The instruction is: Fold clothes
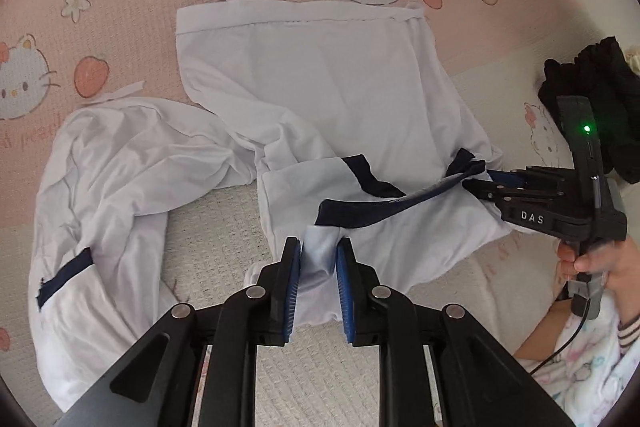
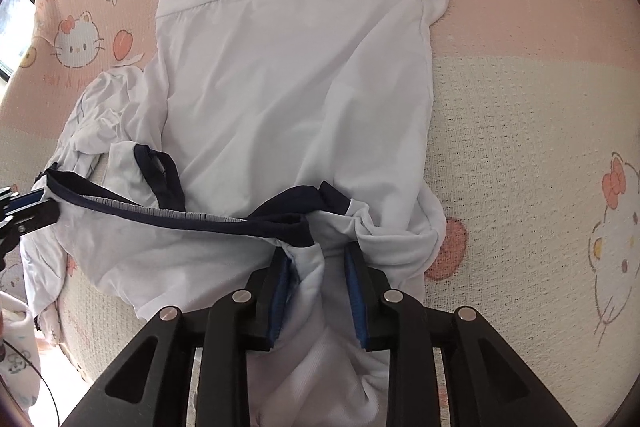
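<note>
Left claw (image 1: 318, 259) and right claw (image 2: 318, 259) each pinch the white shirt (image 2: 288, 75) by its shoulders; next, lay it flat on the bed (image 2: 520, 131).

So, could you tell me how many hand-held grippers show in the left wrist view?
2. The left hand-held gripper sits bottom centre, the right hand-held gripper at the right edge, both on the white garment.

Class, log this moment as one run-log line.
left tongs: fabric between pads | right tongs: fabric between pads | white shirt: spread on pink bedsheet, navy collar toward tongs
</note>
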`<act>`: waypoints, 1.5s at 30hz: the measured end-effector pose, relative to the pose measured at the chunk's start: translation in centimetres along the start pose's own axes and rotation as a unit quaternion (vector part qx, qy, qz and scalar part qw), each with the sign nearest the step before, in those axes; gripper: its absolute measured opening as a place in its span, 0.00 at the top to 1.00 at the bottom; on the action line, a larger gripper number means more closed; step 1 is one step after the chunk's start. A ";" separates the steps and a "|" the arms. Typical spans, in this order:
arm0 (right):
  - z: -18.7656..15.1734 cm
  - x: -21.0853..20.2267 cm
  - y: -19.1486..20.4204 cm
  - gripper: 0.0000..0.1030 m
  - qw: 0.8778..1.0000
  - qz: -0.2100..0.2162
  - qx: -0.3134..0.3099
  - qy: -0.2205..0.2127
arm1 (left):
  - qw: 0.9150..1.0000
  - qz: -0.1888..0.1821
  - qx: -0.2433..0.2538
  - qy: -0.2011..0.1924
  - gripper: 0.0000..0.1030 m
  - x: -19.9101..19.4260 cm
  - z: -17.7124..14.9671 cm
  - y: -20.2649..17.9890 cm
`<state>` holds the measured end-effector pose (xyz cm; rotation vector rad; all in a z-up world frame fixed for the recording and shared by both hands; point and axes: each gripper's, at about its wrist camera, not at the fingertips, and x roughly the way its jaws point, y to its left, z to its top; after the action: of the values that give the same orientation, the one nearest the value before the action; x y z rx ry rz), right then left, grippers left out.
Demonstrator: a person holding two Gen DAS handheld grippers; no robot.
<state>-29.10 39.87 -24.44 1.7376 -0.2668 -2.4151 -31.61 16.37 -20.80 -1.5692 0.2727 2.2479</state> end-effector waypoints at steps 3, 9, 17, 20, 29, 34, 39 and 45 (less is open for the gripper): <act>-0.1 -0.1 0.2 0.75 1.000 -0.003 -0.004 0.002 | 0.995 0.083 0.048 -0.019 0.85 -0.8 -0.3 -1.2; -0.2 -0.3 0.4 0.74 1.000 -0.007 -0.011 0.007 | 0.972 0.175 0.141 -0.075 0.83 -2.7 -1.3 -3.8; -0.4 -1.3 0.9 0.36 1.000 -0.001 -0.013 0.000 | 0.816 0.343 0.446 -0.134 0.35 1.4 -8.3 -11.6; 1.1 -0.4 0.2 0.36 1.000 -0.011 -0.021 0.013 | 0.796 0.319 0.501 -0.117 0.35 2.8 -10.4 -13.4; 0.5 -0.7 -0.1 0.36 1.000 -0.018 -0.018 0.014 | 0.729 0.366 0.569 -0.106 0.35 7.7 -12.5 -13.8; 0.6 -0.9 -0.3 0.36 1.000 -0.017 -0.017 0.017 | 0.721 0.374 0.579 -0.071 0.35 9.8 -12.0 -12.7; 0.7 -1.1 -0.4 0.36 0.999 -0.022 -0.022 0.019 | 0.733 0.356 0.575 -0.072 0.38 9.7 -11.1 -12.2; -0.4 -3.3 0.1 0.36 0.997 -0.047 -0.057 0.002 | 0.756 0.318 0.570 -0.039 0.74 9.8 -10.5 -11.9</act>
<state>-27.65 40.52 -21.49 1.7432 -0.0475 -2.4371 -20.61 25.23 -32.93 -0.6973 1.9438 1.7571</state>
